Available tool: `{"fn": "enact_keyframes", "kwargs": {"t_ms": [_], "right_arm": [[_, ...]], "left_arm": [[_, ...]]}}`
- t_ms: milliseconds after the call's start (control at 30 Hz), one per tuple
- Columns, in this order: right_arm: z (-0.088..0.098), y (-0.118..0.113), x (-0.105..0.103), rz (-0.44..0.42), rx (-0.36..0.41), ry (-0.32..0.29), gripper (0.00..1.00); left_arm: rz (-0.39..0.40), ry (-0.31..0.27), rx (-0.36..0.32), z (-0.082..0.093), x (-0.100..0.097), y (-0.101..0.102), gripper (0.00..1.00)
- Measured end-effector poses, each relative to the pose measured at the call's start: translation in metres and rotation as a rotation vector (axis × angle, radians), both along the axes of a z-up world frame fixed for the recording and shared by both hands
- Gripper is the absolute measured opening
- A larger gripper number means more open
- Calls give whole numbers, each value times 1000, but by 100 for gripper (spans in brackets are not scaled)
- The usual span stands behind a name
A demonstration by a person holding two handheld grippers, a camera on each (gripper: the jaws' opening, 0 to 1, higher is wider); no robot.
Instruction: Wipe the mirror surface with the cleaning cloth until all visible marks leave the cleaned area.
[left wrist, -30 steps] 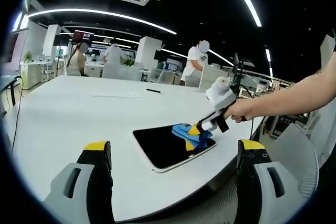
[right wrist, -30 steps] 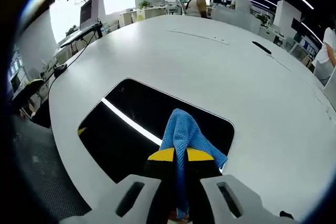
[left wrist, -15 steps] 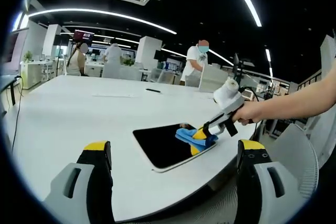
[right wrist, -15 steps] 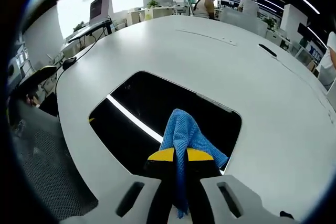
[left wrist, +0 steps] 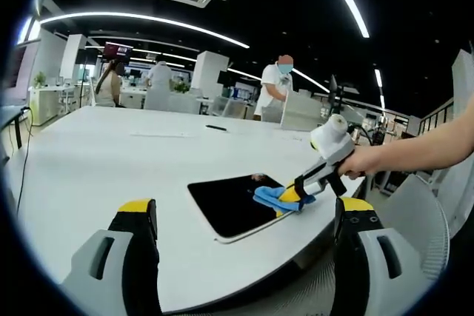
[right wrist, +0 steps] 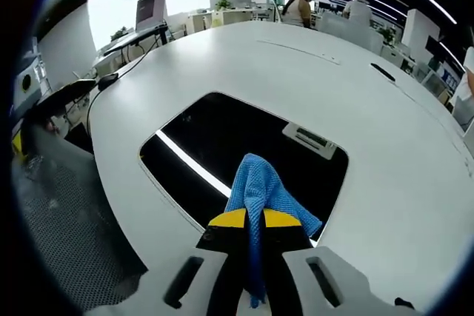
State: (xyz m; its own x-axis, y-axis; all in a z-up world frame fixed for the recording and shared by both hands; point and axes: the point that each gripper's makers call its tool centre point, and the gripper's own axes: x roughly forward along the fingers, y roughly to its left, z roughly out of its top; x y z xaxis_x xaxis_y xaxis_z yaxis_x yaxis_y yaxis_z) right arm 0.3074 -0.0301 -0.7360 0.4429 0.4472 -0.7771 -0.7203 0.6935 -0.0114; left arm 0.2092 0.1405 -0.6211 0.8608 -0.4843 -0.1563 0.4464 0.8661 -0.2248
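A dark rectangular mirror (left wrist: pixel 233 205) (right wrist: pixel 222 149) with a white rim lies flat near the white table's front edge. The blue cleaning cloth (left wrist: pixel 275 197) (right wrist: pixel 261 190) rests on the mirror's right end. My right gripper (right wrist: pixel 254 218) is shut on the cloth; in the left gripper view it (left wrist: pixel 300 192) comes in from the right, held by a hand. My left gripper (left wrist: pixel 244 216) stands open and empty, its yellow-tipped jaws wide apart, short of the mirror.
The white table (left wrist: pixel 96 146) stretches far behind the mirror, with a small dark object (left wrist: pixel 215 128) lying on it. Several people (left wrist: pixel 275 92) stand at the far side. A grey mesh chair (right wrist: pixel 59 212) sits by the table's edge.
The right gripper has dragged the cloth along the mirror toward its right end and the table's edge. The left gripper has stayed still.
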Motion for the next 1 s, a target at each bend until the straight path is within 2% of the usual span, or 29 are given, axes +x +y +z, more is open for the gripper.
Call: {"fn": "enact_keyframes", "kwargs": {"t_ms": [133,433,800,1000], "right_arm": [[0,1,-8,21,-32,-12,0],[-1,-2,-15,25,-24,-8,0],[0,-1,-17,35,-1,-48,1],[1,-7,-15,54,-21,-57,1]], "left_arm": [[0,0,0,0,0,0,99],[-2,1,0,0,0,0,99],[-2,2,1,0,0,0,98],[4,0,0,0,0,1,99]]}}
